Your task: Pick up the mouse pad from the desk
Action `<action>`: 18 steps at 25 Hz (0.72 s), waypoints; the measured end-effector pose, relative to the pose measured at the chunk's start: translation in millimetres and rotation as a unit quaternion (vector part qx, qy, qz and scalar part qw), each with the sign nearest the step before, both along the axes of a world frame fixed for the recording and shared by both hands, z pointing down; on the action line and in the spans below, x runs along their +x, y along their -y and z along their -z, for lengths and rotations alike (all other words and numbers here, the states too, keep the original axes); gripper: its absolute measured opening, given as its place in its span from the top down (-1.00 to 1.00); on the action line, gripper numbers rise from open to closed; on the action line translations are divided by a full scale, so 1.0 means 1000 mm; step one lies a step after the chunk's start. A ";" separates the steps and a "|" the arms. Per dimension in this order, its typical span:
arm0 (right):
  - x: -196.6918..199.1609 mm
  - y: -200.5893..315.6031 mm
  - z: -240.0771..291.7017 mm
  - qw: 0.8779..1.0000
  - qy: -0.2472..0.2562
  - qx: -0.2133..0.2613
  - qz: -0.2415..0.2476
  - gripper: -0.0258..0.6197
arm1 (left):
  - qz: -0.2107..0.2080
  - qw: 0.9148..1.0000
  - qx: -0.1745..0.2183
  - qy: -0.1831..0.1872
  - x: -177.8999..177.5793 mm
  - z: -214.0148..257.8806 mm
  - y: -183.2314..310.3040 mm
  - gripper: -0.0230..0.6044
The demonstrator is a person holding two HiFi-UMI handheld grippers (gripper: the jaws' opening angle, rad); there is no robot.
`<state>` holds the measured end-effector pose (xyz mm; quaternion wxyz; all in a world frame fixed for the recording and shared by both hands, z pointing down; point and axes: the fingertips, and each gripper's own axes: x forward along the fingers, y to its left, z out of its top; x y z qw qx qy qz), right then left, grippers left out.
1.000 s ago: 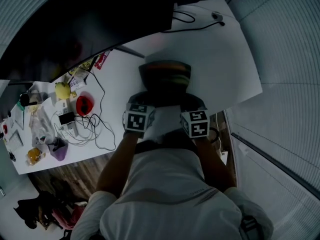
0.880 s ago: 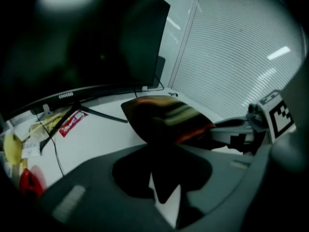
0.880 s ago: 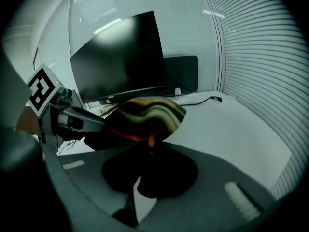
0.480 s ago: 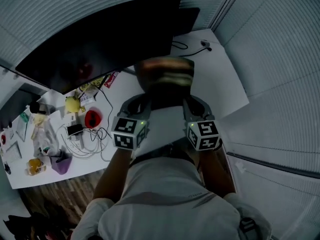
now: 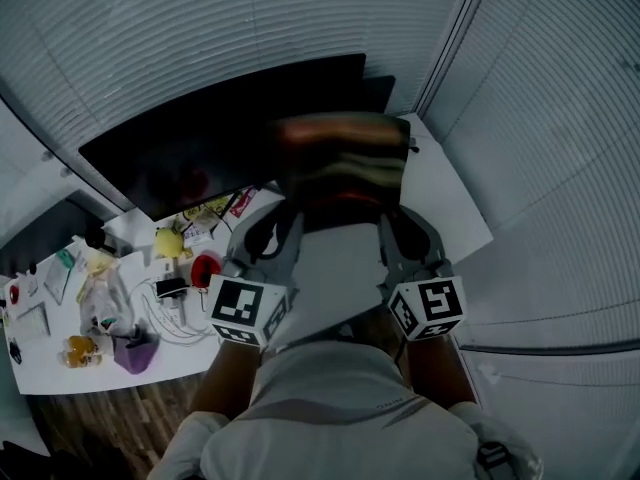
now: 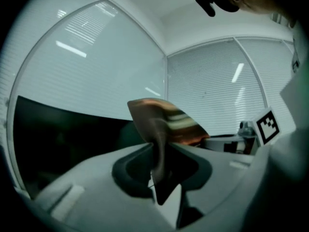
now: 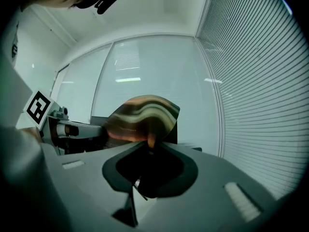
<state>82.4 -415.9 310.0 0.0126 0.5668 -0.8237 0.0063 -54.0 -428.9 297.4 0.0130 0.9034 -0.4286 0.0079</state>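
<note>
The mouse pad (image 5: 340,163), striped in orange, brown and cream, hangs in the air well above the white desk (image 5: 450,198), held level out in front of the person. My left gripper (image 5: 288,218) grips its near left edge; in the left gripper view the pad (image 6: 164,122) bends up from between the jaws (image 6: 157,151), which are opening slightly with the pad still pinched. My right gripper (image 5: 396,218) is shut on the near right edge; the pad (image 7: 142,117) rises from its jaws (image 7: 148,148).
A wide dark monitor (image 5: 220,138) stands at the back of the desk. At the desk's left end lie a yellow object (image 5: 168,240), a red object (image 5: 205,268), tangled cables (image 5: 175,308) and a purple cup (image 5: 135,353). Blinds cover the windows around.
Both grippers have risen together, carrying the mouse pad from just above the desk to high in front of the monitor. The desk now appears farther below.
</note>
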 end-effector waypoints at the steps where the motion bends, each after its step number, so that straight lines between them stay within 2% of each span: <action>1: -0.003 -0.005 0.010 1.000 0.001 0.012 0.001 0.75 | 0.001 1.000 0.014 -0.001 -0.003 0.010 -0.006 0.65; 4: -0.007 -0.016 0.030 0.999 0.001 0.040 0.001 0.75 | 0.005 0.999 0.039 -0.002 -0.008 0.028 -0.020 0.65; 7: -0.011 -0.020 0.039 0.998 -0.005 0.061 0.002 0.76 | 0.005 0.999 0.046 -0.004 -0.009 0.034 -0.024 0.65; 18: -0.011 -0.028 0.047 0.998 0.002 0.064 -0.008 0.76 | -0.001 0.999 0.046 -0.008 -0.010 0.041 -0.030 0.64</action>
